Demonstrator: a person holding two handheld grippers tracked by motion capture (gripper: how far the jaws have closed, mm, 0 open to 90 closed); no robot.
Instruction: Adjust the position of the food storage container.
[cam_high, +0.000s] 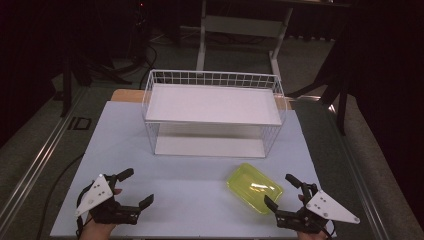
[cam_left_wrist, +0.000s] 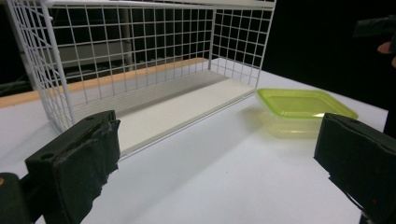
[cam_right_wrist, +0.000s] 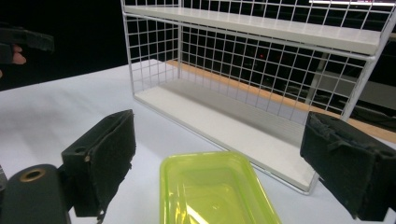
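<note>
Resting at the near edge of the table (cam_high: 200, 195), the left gripper (cam_high: 130, 189) and right gripper (cam_high: 282, 192) are both holding their jaws spread, gripping nothing. The yellow-green container (cam_high: 255, 188) is lying just beside the right gripper, near the wire shelf rack (cam_high: 212, 112), apparently within easy reach.

The left gripper (cam_high: 135, 187) sits near left, the right gripper (cam_high: 281, 191) near right, both with jaws spread wide, holding nothing.
</note>
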